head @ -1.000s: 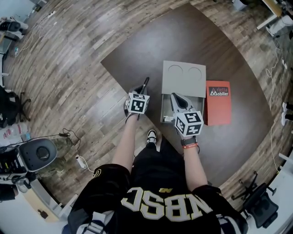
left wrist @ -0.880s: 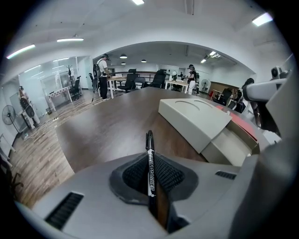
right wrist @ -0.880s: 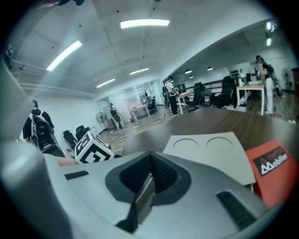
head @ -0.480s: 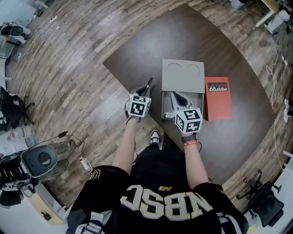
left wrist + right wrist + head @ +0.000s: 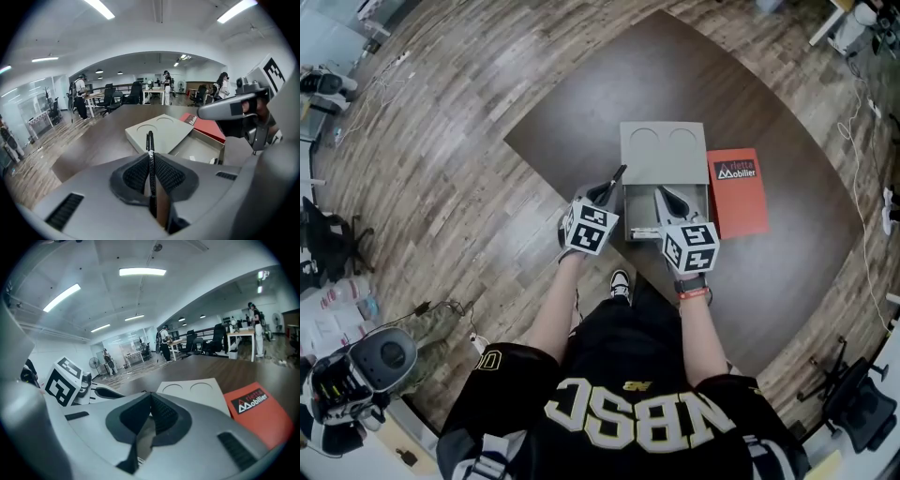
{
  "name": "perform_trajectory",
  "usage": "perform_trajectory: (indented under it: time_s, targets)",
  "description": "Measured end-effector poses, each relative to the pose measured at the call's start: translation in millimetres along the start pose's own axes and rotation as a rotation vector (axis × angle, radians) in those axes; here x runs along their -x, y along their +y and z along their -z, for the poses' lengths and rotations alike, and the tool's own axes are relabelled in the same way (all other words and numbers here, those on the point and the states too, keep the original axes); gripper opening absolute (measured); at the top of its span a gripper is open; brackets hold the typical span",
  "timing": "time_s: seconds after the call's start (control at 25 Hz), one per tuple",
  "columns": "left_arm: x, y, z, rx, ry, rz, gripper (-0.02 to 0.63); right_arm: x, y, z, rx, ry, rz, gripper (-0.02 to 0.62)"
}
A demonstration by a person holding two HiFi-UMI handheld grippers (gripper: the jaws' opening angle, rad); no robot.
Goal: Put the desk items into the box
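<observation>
Left hand-held gripper [image 5: 151, 164] clamping black pen [image 5: 150, 159], open box [image 5: 197, 150] ahead

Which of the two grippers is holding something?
The left gripper: its jaws are shut on a black pen. The right gripper is shut too, but nothing shows between its jaws.

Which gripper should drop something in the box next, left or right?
Left. The left gripper has its jaws shut on the black pen, which points at the open box just ahead. The right gripper hangs over the box with jaws shut on nothing.
</observation>
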State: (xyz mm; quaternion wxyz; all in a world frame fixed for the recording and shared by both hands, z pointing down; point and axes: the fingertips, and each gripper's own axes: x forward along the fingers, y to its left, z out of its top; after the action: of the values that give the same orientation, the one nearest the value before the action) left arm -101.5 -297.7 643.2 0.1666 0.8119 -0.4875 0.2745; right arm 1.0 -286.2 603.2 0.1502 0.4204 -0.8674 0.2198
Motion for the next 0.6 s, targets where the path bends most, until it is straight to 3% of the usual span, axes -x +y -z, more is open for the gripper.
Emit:
perform_trajectory:
  time_s: [0.6]
  targets:
    - [-47, -119, -21, -0.279, 0.042, 0.292, 0.049, 49, -51, -1, -0.095, -0.066, 0.100, 0.008]
